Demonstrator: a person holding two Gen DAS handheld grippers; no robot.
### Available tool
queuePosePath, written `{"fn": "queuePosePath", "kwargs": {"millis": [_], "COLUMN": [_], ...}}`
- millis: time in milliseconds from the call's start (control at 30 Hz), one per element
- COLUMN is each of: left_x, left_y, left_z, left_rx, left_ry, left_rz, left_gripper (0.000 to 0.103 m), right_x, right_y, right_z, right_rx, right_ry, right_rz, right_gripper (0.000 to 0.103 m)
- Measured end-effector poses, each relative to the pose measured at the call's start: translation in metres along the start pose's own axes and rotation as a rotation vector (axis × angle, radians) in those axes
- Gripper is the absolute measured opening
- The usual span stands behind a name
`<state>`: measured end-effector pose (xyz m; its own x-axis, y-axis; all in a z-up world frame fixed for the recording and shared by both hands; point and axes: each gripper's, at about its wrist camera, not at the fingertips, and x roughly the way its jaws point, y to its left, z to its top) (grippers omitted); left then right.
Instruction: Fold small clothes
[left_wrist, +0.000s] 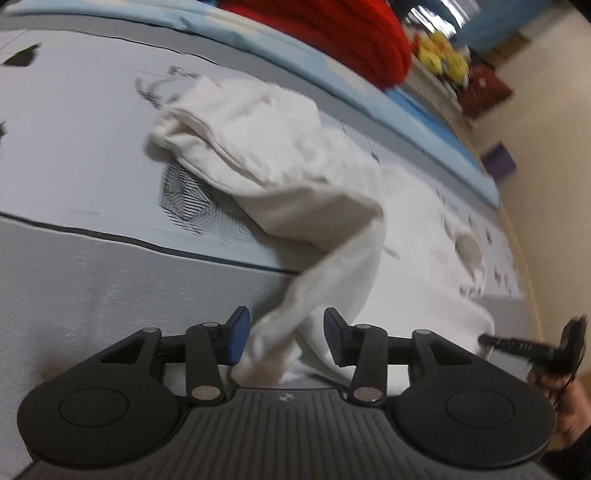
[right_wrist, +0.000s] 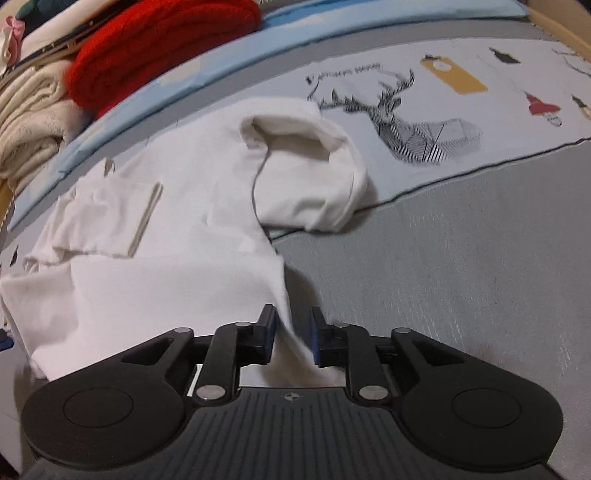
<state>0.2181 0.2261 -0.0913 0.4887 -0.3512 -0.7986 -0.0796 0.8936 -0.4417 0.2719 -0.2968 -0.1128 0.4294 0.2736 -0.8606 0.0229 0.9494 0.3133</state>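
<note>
A small white garment (left_wrist: 280, 155) lies rumpled on a grey printed bedsheet (left_wrist: 74, 266). In the left wrist view my left gripper (left_wrist: 286, 338) is open, its blue pads on either side of a twisted corner of the garment that hangs between them. In the right wrist view the garment (right_wrist: 177, 229) spreads to the left with a rolled sleeve (right_wrist: 310, 177) at the centre. My right gripper (right_wrist: 291, 332) has its jaws partly apart with an edge of the garment between the pads; they do not look clamped.
A red knitted item (right_wrist: 155, 48) and cream folded blankets (right_wrist: 29, 118) are stacked at the bed's far side. A deer print (right_wrist: 399, 122) marks the sheet. The other gripper (left_wrist: 535, 347) shows at the right edge of the left wrist view.
</note>
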Motion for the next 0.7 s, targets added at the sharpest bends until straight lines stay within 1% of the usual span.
{"fn": "queuePosePath", "kwargs": {"millis": [33, 100, 133, 167, 200, 233, 267, 333, 367, 400, 467, 533, 567, 633, 667, 700], "left_x": [0.003, 0.016, 0.017, 0.018, 0.018, 0.015, 0.01, -0.01, -0.025, -0.042, -0.08, -0.117, -0.136, -0.16, -0.164, -0.161], "left_y": [-0.003, -0.008, -0.01, -0.012, -0.014, -0.015, -0.016, -0.022, -0.024, -0.027, -0.03, -0.029, -0.024, -0.012, -0.007, -0.004], "left_z": [-0.004, -0.007, -0.01, -0.012, -0.012, -0.012, -0.012, -0.013, -0.013, -0.016, -0.021, -0.027, -0.032, -0.046, -0.054, -0.062], "left_rx": [0.024, 0.062, 0.078, 0.1, 0.116, 0.131, 0.137, 0.166, 0.18, 0.18, 0.169, 0.149, 0.111, 0.06, 0.051, 0.046], "left_ry": [0.007, 0.016, 0.016, 0.009, 0.0, -0.007, -0.016, -0.068, -0.103, -0.137, -0.191, -0.222, -0.234, -0.235, -0.223, -0.2], "left_rz": [0.011, 0.048, 0.058, 0.075, 0.085, 0.083, 0.069, 0.052, 0.037, 0.009, -0.057, -0.083, -0.109, -0.143, -0.134, -0.121], "left_gripper": [0.049, 0.049, 0.049, 0.041, 0.029, 0.006, 0.006, 0.005, 0.004, 0.004, 0.004, 0.004, 0.003, 0.003, 0.003, 0.004], "right_x": [0.002, 0.005, 0.007, 0.008, 0.009, 0.01, 0.009, 0.002, -0.008, -0.017, -0.042, -0.068, -0.083, -0.103, -0.111, -0.115], "right_y": [0.0, 0.003, 0.005, 0.007, 0.008, 0.009, 0.011, 0.012, 0.011, 0.008, -0.005, -0.021, -0.028, -0.04, -0.046, -0.052], "right_z": [-0.002, -0.006, -0.008, -0.01, -0.012, -0.014, -0.015, -0.016, -0.014, -0.012, -0.007, -0.006, -0.008, -0.012, -0.016, -0.02], "right_rx": [-0.012, -0.038, -0.059, -0.078, -0.095, -0.11, -0.127, -0.142, -0.126, -0.096, 0.013, 0.116, 0.155, 0.198, 0.225, 0.245], "right_ry": [0.013, 0.04, 0.05, 0.055, 0.061, 0.068, 0.069, 0.046, 0.014, -0.018, -0.112, -0.195, -0.236, -0.279, -0.287, -0.267], "right_rz": [0.0, 0.002, -0.006, -0.014, -0.022, -0.028, -0.03, -0.012, 0.021, 0.061, 0.179, 0.299, 0.362, 0.457, 0.512, 0.548], "right_gripper": [0.022, 0.028, 0.029, 0.03, 0.03, 0.03, 0.03, 0.009, 0.004, 0.003, 0.003, 0.003, 0.003, 0.003, 0.003, 0.003]}}
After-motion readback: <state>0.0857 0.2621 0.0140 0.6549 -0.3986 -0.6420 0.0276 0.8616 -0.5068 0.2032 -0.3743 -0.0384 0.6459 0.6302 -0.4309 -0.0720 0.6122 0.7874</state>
